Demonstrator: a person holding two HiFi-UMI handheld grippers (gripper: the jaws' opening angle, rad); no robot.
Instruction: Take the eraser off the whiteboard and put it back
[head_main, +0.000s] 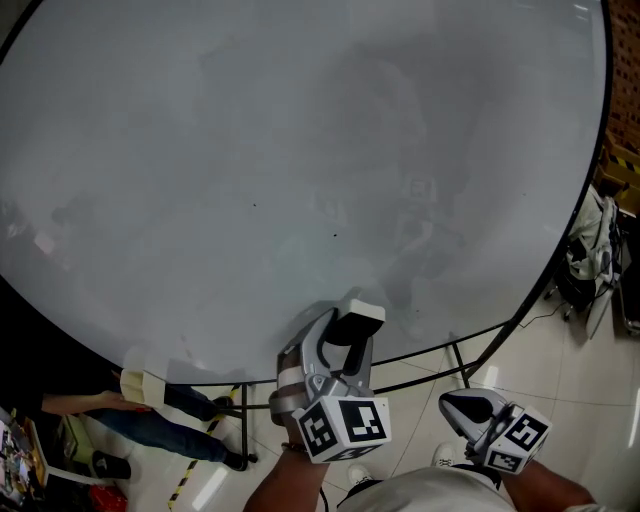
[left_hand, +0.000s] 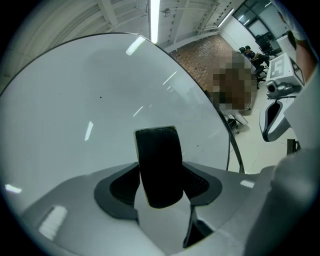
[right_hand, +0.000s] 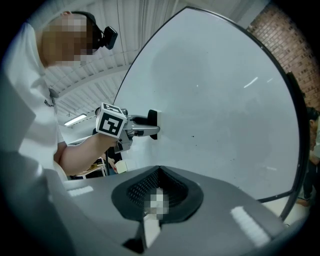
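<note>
The eraser (left_hand: 159, 170), black felt face and white body, sits clamped between the left gripper's (head_main: 342, 340) jaws. Only the right gripper view shows it meeting the whiteboard (head_main: 250, 150), low on the surface; from the head view contact is hard to judge. The right gripper (right_hand: 155, 200) hangs lower, clear of the board, jaws closed together on nothing. A mosaic patch covers part of them.

Right hand-held gripper (right_hand: 158, 195) jaws together; left hand-held gripper (right_hand: 149, 126) holds eraser (right_hand: 153, 119) against whiteboard (right_hand: 225, 110).
</note>
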